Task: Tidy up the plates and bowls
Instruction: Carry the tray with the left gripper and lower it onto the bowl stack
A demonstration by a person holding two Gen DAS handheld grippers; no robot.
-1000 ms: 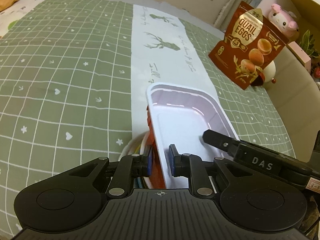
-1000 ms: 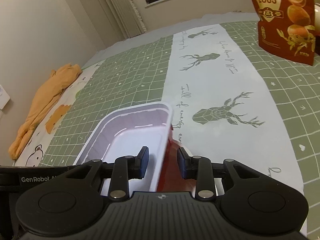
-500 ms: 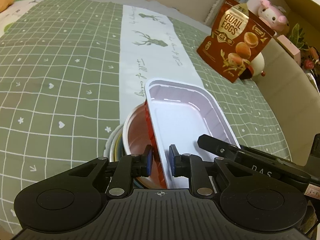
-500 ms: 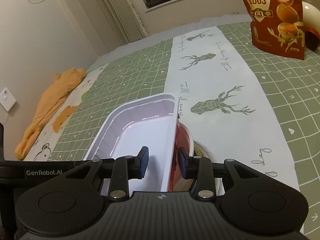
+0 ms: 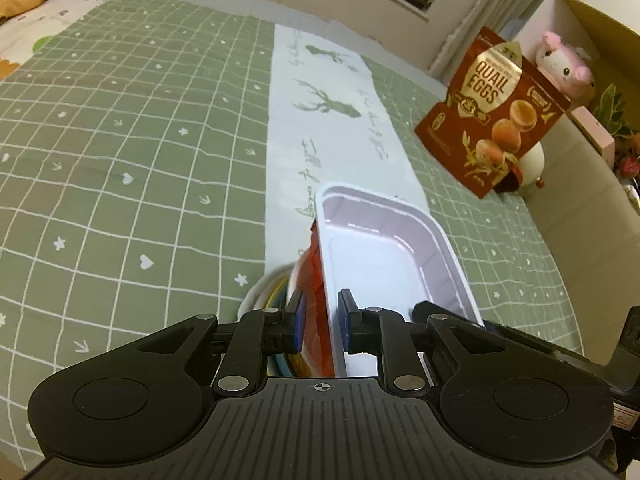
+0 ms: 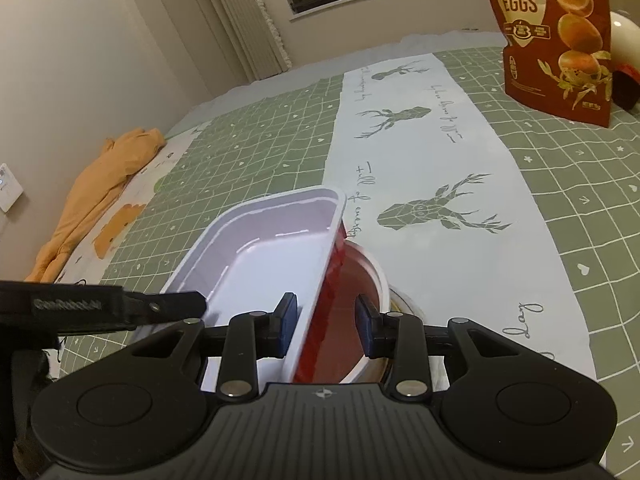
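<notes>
Both tools are clamped narrow on one thing: the rectangular white plastic tray with red outer walls (image 5: 384, 256). Your left tool (image 5: 322, 316) pinches the tray's near-left wall at lower centre of the left view; your right tool (image 6: 326, 322) pinches the opposite long wall at lower centre of the right view.

The tray sits at lower centre in both views, tilted, over a round red-lined bowl with a white rim (image 6: 362, 280), which itself rests in a stack of round dishes (image 5: 266, 288) on the green checked bed cover (image 5: 120, 140).

Handling, judged: thin moulded plastic, light, glossy, and its walls will likely flex. Keep hold on the rim lip, where it looks stiffest; a grip on both long sides should stop twisting. Whether the tray touches the bowl cannot be told.

The brown quail-egg pouch (image 6: 556, 36) stands well apart, upper right.
</notes>
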